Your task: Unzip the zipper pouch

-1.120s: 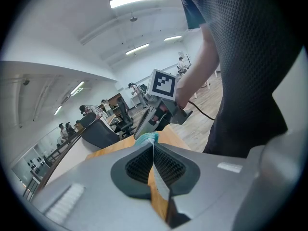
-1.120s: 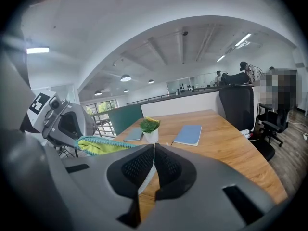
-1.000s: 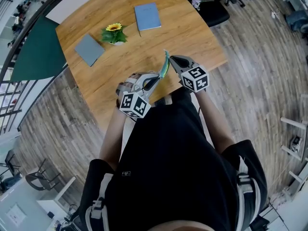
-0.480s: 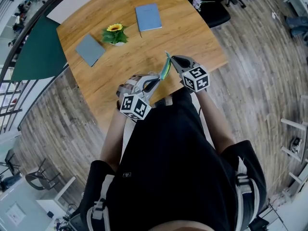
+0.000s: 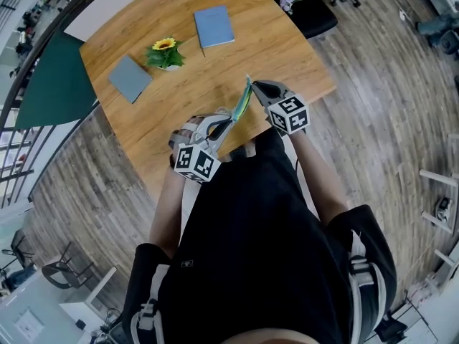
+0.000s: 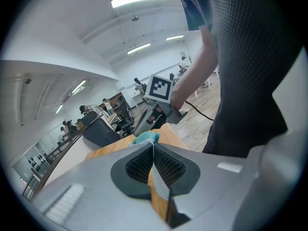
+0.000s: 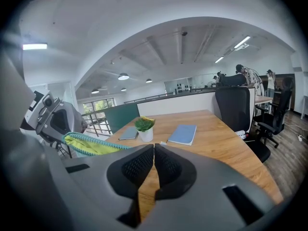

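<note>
Here, I hold the zipper pouch [image 5: 242, 104], teal with a yellow-green side, lifted edge-up over the near edge of the wooden table [image 5: 215, 70]. The left gripper [image 6: 153, 146] is clamped on the pouch's near end, with teal fabric showing at its tips. The right gripper [image 7: 154, 147], jaws pressed together, pinches the far end. Farther back on the table sit a potted sunflower [image 5: 163, 52], a blue notebook [image 5: 214, 26] and a grey notebook [image 5: 129, 78].
</note>
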Motion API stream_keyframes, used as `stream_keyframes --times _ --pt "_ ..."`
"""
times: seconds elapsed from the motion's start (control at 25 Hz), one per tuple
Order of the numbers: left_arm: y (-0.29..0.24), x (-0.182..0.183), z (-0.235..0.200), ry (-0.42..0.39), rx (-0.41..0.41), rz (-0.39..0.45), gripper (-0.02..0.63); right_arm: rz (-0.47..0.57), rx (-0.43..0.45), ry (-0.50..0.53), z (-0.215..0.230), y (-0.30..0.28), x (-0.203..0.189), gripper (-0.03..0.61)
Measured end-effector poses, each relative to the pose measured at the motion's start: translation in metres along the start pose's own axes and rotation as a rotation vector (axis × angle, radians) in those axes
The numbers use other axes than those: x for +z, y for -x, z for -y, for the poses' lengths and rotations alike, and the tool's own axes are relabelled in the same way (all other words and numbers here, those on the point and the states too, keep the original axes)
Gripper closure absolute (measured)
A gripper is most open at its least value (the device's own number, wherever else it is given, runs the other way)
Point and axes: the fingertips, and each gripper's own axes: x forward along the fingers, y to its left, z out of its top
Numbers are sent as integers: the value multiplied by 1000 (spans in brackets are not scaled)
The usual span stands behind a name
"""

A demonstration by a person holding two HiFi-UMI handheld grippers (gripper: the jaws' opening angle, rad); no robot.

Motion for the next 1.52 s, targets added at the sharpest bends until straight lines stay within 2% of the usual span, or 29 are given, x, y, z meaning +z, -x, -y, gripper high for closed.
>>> stream_keyframes --times 1.52 --pt "6 3 2 -14 3 -1 606 -8 -41 -1 14 -3 -2 568"
